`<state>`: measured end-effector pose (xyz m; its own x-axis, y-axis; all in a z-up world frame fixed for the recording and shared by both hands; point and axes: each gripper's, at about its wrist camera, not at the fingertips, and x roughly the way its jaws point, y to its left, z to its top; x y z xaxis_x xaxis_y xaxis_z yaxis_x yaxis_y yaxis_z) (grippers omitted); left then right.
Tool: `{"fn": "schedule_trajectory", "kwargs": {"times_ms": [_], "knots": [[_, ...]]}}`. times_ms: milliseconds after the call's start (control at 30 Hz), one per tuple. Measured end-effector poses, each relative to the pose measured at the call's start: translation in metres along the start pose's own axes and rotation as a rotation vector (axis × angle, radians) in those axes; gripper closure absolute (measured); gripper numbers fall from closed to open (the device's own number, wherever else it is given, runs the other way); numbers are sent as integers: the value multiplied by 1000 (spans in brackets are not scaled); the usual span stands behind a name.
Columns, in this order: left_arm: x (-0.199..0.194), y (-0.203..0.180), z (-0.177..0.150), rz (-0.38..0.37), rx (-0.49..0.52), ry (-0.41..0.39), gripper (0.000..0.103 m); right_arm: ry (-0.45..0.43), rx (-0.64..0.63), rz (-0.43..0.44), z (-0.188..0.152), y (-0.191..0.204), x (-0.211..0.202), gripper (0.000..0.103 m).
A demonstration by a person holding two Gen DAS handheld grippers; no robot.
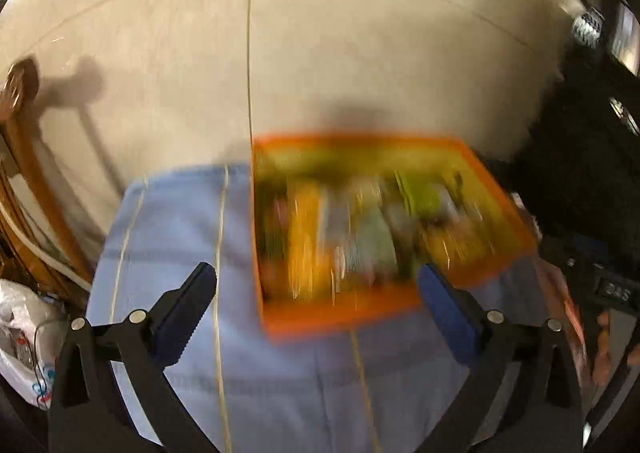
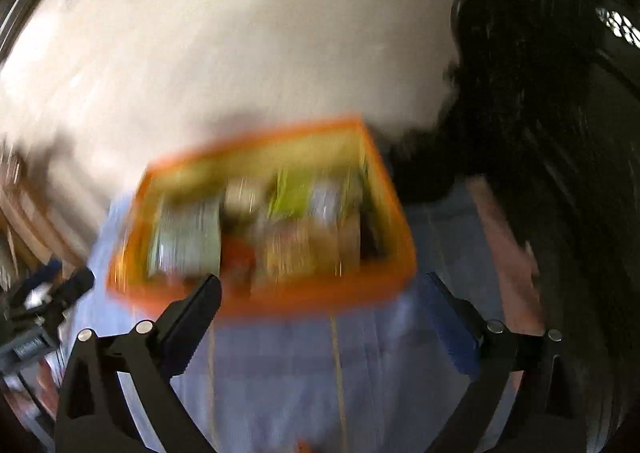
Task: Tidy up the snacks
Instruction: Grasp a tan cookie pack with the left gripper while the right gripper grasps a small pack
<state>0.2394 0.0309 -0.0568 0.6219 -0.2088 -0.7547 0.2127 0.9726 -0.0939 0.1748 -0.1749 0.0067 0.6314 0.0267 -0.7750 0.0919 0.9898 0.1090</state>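
on pale tiled floor (image 1: 320,33), blue cloth (image 1: 180,233) under orange tray (image 1: 344,319)

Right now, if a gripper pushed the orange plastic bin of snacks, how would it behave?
The orange plastic bin looks rigid, so it would probably slide whole. It sits on a light blue cloth, which may bunch. Low and packed full, it seems unlikely to tip.

The orange rectangular plastic tray (image 1: 360,319) sits on the pale blue striped cloth (image 1: 176,221), toward its far right corner. Blurred snack packets (image 1: 360,241) lie side by side inside the tray.
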Motion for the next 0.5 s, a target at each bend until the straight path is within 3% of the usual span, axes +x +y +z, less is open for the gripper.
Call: {"fn": "schedule_trajectory", "kwargs": {"times_ms": [133, 233, 333, 367, 500], "knots": [[-35, -26, -110, -102, 179, 113, 4, 154, -120, -15, -95, 10, 14, 4], [-50, -49, -195, -80, 277, 196, 4, 216, -151, -1, -141, 15, 26, 4], [-49, -56, -242, -146, 270, 252, 4, 244, -152, 26, -165, 13, 44, 4], [-44, -59, -253, -133, 264, 278, 4, 240, -163, 26, -171, 13, 52, 4], [-37, -56, -269, -180, 165, 272, 4, 231, -164, 59, -184, 12, 65, 4]]}}
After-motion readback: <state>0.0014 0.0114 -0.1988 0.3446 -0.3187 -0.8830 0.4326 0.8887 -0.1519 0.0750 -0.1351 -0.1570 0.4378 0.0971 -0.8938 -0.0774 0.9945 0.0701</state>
